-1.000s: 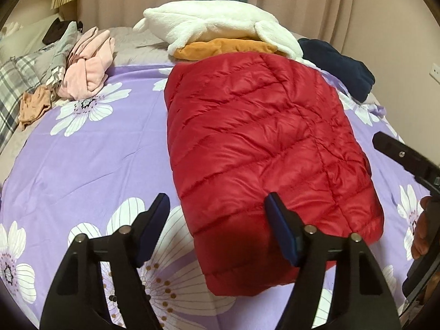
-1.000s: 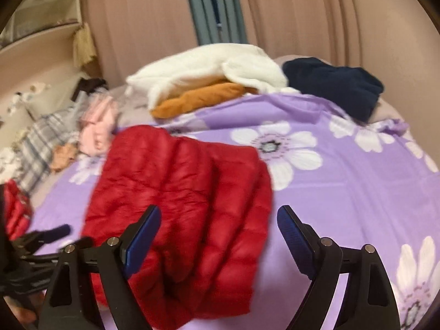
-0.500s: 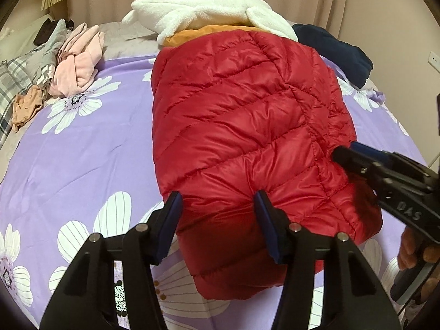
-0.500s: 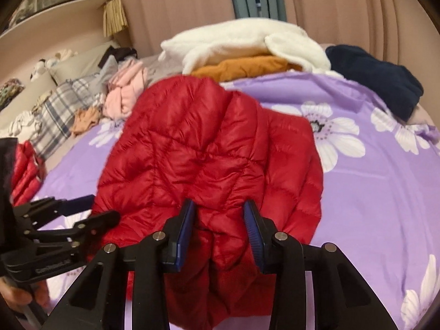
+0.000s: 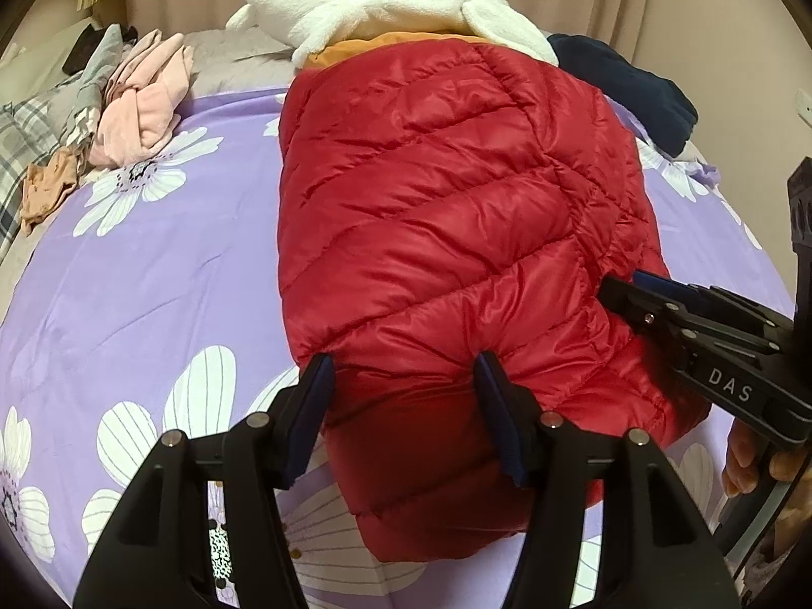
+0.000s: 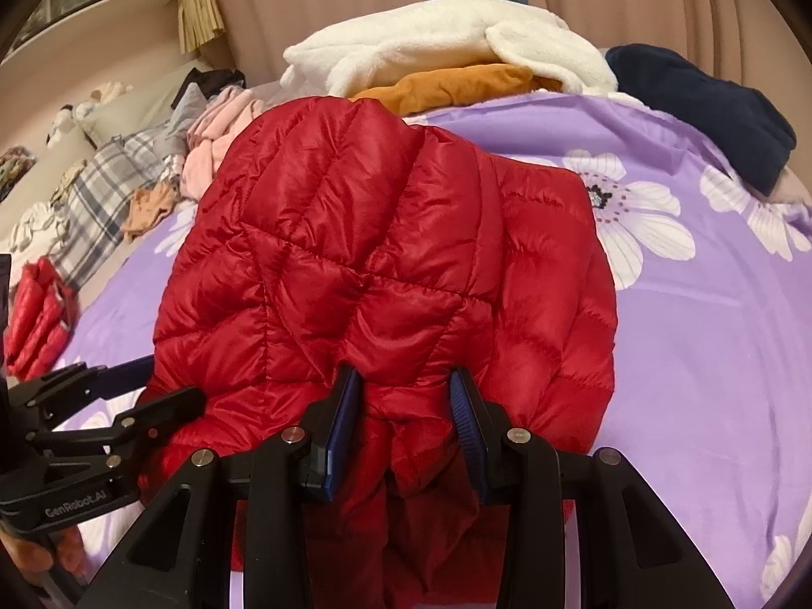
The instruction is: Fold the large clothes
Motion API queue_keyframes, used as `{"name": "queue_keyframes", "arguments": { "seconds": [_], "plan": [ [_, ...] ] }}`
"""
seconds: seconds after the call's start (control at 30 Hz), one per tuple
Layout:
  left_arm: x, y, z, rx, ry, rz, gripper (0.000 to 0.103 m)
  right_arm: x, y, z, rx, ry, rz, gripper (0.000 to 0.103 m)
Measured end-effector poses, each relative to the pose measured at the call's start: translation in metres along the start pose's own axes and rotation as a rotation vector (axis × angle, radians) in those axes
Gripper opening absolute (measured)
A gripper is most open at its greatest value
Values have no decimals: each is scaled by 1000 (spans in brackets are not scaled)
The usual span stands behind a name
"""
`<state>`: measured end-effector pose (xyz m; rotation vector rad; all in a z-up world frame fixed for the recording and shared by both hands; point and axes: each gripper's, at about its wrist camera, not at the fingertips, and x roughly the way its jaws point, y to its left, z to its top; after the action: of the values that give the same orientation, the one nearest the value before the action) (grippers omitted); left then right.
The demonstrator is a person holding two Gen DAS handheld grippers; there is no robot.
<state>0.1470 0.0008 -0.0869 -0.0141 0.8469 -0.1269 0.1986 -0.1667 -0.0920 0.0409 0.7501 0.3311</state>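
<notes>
A red quilted down jacket (image 5: 431,203) lies lengthwise on the bed, folded narrow. My left gripper (image 5: 401,370) has the jacket's near hem between its pads, which press into the puffy fabric while the jaws are opening slightly. From the right, my right gripper (image 5: 624,289) bites the jacket's right near corner. In the right wrist view the jacket (image 6: 380,254) bunches between the right gripper's (image 6: 406,380) blue pads, which are shut on a fold. The left gripper (image 6: 170,380) shows there at the jacket's left edge.
The bed has a purple sheet (image 5: 127,279) with white flowers. At its far end lie a white fleece (image 5: 385,5), an orange garment (image 5: 355,48) and a navy garment (image 5: 624,81). Pink clothes (image 5: 142,111) and plaid fabric (image 6: 96,188) lie at the left. Another red item (image 6: 38,314) sits at the left edge.
Both grippers came in onto the jacket's near end. The right jaws went from wide open to shut on a fold. The left jaws narrowed around the hem, and the fabric bunched.
</notes>
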Motion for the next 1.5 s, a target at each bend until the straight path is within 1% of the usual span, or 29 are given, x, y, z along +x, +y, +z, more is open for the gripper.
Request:
{"name": "queue_keyframes", "arguments": {
  "seconds": [0.13,0.3,0.37,0.5,0.57,0.63,0.7,0.83,0.93,1.0,1.23,1.37,1.43,1.5],
  "plan": [
    [-3,0,0,-13,8,10,61,-3,-5,2,33,16,6,40],
    [-15,1,-5,-31,5,15,62,-20,-12,1,69,-12,34,40],
    [-20,2,-8,-29,0,22,62,-29,-9,-2,57,-35,38,40],
    [-25,1,-11,-24,-6,31,62,-45,0,-7,-6,-85,28,40],
    [-24,1,-13,-21,-3,32,62,-48,4,-10,-35,-97,39,40],
    [-21,2,-13,-26,2,31,62,-42,6,-11,-57,-84,39,40],
    [-17,2,-13,-32,8,28,63,-28,6,-13,-74,-51,12,40],
    [-11,1,-13,-29,14,26,64,-6,-1,-14,-47,-7,7,40],
    [-8,2,-12,-32,19,28,68,1,-6,-14,-31,-3,14,40],
    [-8,3,-11,-40,24,28,68,1,-5,-14,-31,-1,7,40],
    [-28,0,-14,-39,2,45,67,-27,1,-18,-21,-29,8,40],
    [-42,-3,-16,-38,-13,68,78,-50,7,-17,-35,-72,-12,40],
    [-50,-5,-18,-38,-25,76,81,-59,8,-17,-41,-84,-20,43],
    [-58,-6,-20,-34,-35,85,82,-68,11,-18,-44,-96,-31,51]
  ]
}}
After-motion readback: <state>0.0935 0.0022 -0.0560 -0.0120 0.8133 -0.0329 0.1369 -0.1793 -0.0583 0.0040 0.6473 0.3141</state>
